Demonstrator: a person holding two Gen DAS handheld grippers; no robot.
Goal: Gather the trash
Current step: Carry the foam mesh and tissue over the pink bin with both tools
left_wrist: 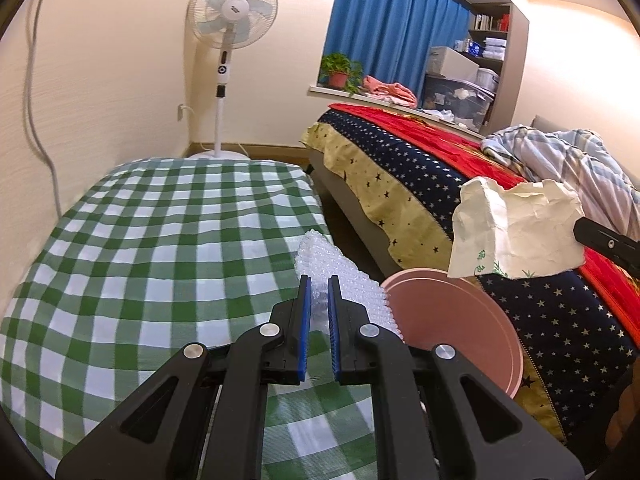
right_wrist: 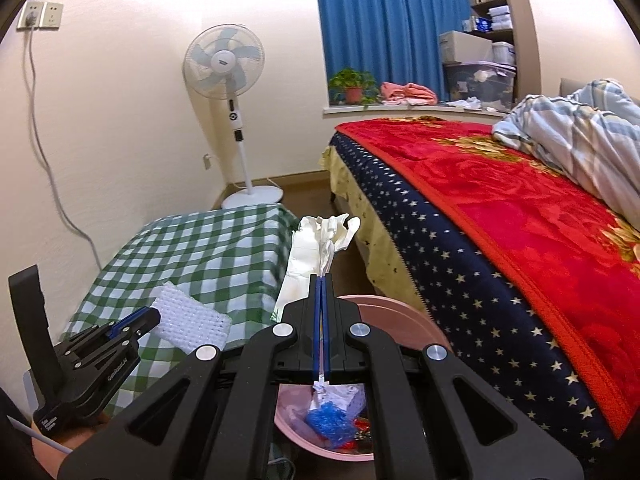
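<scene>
My left gripper (left_wrist: pixel 319 280) is shut on a piece of clear bubble wrap (left_wrist: pixel 340 280) and holds it at the right edge of the checked table (left_wrist: pixel 160 240). It also shows in the right wrist view (right_wrist: pixel 140 316), with the bubble wrap (right_wrist: pixel 192 320) sticking out of it. My right gripper (right_wrist: pixel 322 278) is shut on a crumpled cream paper bag (right_wrist: pixel 316 256) and holds it over the pink bin (right_wrist: pixel 396 312). The bag (left_wrist: pixel 516 232) hangs above the bin (left_wrist: pixel 452 320) in the left wrist view. Blue and white scraps (right_wrist: pixel 332 420) lie in the bin.
A bed with a red and star-patterned cover (right_wrist: pixel 500 220) runs along the right, close to the bin. A standing fan (right_wrist: pixel 228 72) stands in the far corner. A cable (right_wrist: pixel 52 160) hangs down the left wall. A window ledge holds a potted plant (right_wrist: pixel 354 86).
</scene>
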